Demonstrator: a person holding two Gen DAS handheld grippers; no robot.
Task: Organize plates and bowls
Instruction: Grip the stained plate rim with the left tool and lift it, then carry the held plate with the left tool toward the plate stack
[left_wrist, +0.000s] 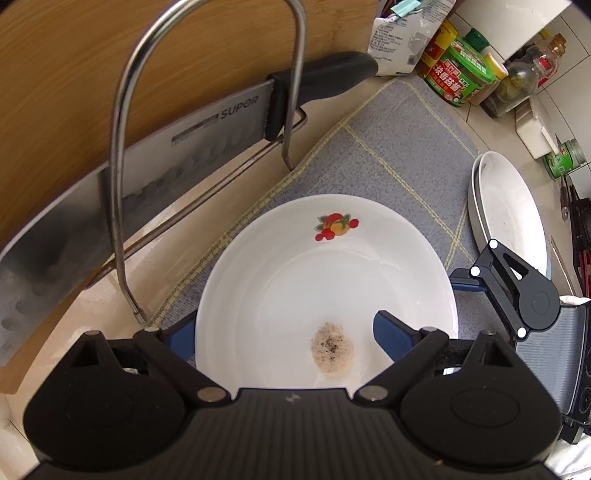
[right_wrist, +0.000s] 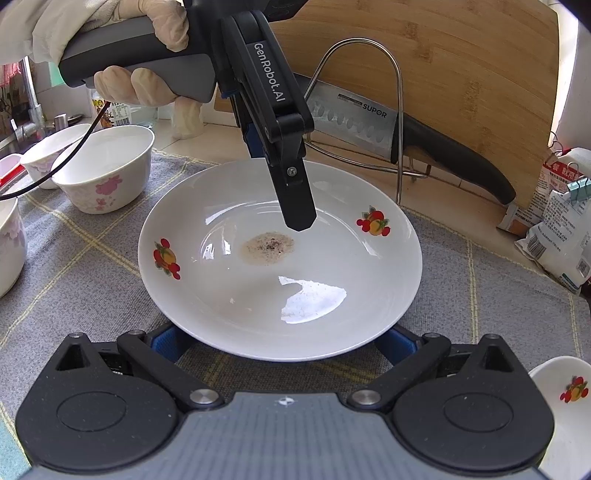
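A white plate with fruit prints (left_wrist: 325, 280) (right_wrist: 280, 266) and a brownish stain in its middle is over the grey checked mat (left_wrist: 399, 147) (right_wrist: 74, 280). My left gripper (left_wrist: 291, 343) has one finger over the plate's inside and one under its rim, gripping the rim; in the right wrist view the upper finger (right_wrist: 297, 199) reaches down into the plate from behind. My right gripper (right_wrist: 284, 343) is open, its fingers spread at the plate's near rim, mostly hidden beneath it; it shows in the left wrist view (left_wrist: 517, 291).
A wire rack (left_wrist: 122, 155) (right_wrist: 397, 122) holds a cleaver (left_wrist: 110, 184) (right_wrist: 369, 129) before a wooden board (right_wrist: 461, 74). Stacked white plates (left_wrist: 509, 214) lie right. Flowered bowls (right_wrist: 107, 166) stand left, another bowl (right_wrist: 569, 398) near right. Jars (left_wrist: 461, 70) and bags (right_wrist: 557, 229) crowd the back.
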